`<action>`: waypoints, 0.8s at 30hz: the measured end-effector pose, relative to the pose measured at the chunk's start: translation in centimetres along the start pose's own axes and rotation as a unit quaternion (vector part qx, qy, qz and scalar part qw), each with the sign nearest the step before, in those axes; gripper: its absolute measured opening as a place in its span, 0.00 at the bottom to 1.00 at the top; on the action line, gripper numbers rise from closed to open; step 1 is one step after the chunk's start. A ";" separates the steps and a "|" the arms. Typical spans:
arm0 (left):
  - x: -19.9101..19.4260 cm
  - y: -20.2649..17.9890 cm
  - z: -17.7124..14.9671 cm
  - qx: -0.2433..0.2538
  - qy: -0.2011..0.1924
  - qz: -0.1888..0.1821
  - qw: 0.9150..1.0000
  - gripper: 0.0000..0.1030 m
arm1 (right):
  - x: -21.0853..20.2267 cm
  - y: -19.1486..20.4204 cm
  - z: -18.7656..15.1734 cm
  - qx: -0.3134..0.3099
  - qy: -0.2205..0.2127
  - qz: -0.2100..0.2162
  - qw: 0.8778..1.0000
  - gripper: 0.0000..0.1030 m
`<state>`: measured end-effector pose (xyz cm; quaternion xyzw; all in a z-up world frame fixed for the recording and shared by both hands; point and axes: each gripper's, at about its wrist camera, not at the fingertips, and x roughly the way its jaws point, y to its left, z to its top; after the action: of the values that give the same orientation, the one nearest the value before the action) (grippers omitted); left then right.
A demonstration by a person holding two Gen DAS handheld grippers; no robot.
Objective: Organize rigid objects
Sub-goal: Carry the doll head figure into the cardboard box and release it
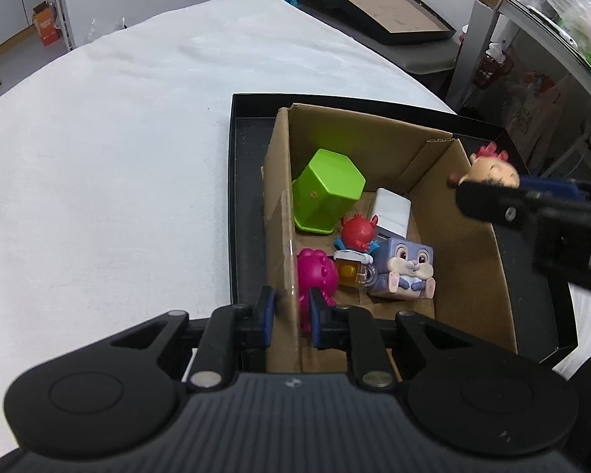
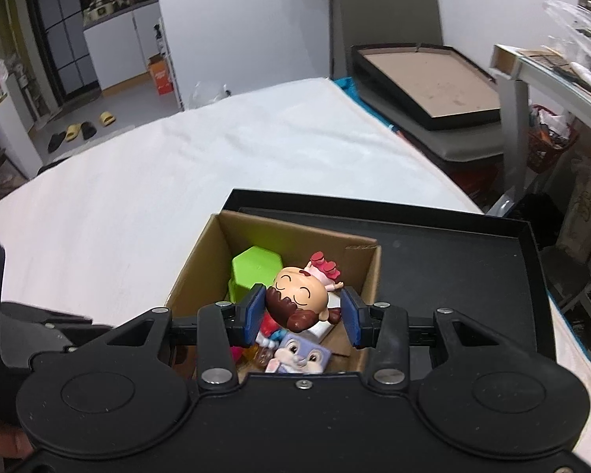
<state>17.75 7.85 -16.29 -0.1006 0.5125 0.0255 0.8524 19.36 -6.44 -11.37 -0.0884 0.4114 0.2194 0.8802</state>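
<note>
Doll figurine [image 2: 301, 299], brown-haired with closed eyes and a pink-red bow, hangs between the right gripper [image 2: 304, 312] pads above the cardboard box [image 1: 469, 244]; the left pad touches its head, while a gap shows at the right pad, so a firm hold cannot be confirmed. Box sits in a black tray [image 1: 248, 205] on the white table [image 1: 118, 157]. Inside lie a green hexagonal cup [image 1: 327, 193], white block [image 1: 392, 213], red figure [image 1: 356, 230], magenta figure [image 1: 315, 272] and rabbit cube [image 1: 407, 272]. Left gripper [image 1: 291, 313] clamps the box's left wall.
</note>
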 end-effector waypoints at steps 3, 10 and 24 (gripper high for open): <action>0.0 -0.2 0.0 0.004 -0.001 0.003 1.000 0.17 | 0.1 0.4 -0.3 -0.006 0.013 0.006 1.000 0.40; -0.1 -0.2 0.0 0.001 0.000 0.004 1.000 0.17 | 0.4 0.7 -1.5 -0.017 0.048 0.020 0.999 0.40; -1.5 0.7 -0.2 -0.027 -0.019 0.013 0.999 0.22 | 3.2 1.1 -2.9 -0.025 0.131 0.047 0.990 0.40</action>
<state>16.76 8.58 -15.17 -0.1167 0.4965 0.0520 0.8586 18.65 -5.40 -15.73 -0.1187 0.5215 0.2567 0.8050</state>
